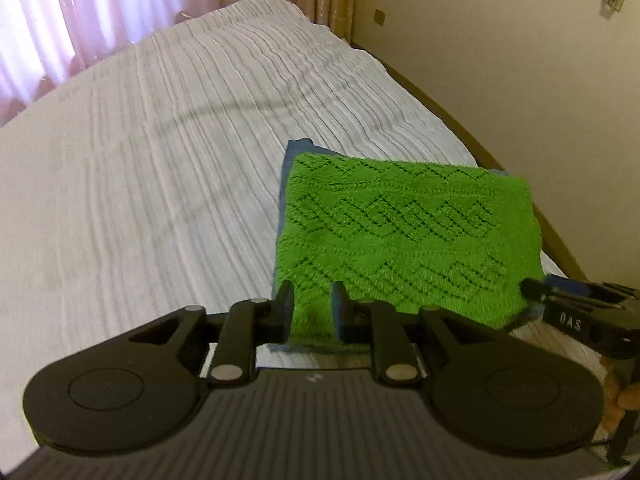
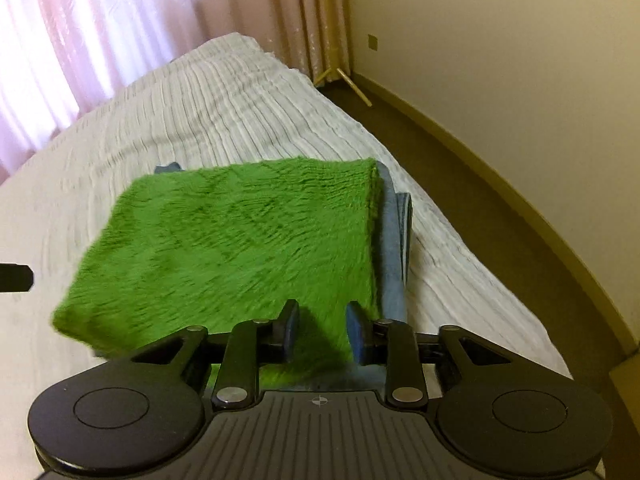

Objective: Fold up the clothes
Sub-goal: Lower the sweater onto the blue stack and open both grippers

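In the left wrist view, a folded green sweater (image 1: 404,240) with an openwork zigzag knit lies on the right side of a bed (image 1: 160,160) covered in a ribbed white spread. A blue-grey garment (image 1: 298,147) lies under it, showing along its far-left corner and left edge. The left gripper (image 1: 312,300) has its fingers parted, with the near edge of the sweater lying between them; whether they touch the knit cannot be told. At the right edge, the right gripper (image 1: 536,290) reaches in at the sweater's near right corner. Pink curtains (image 1: 80,20) hang behind the bed.

In the right wrist view, blurred, the sweater (image 2: 240,240) fills the middle of the frame, the blue-grey garment (image 2: 394,240) showing along its right edge. The right gripper (image 2: 322,318) has its fingers spread, the sweater's near edge between them. The tip of the left gripper (image 2: 16,278) shows at the left edge.
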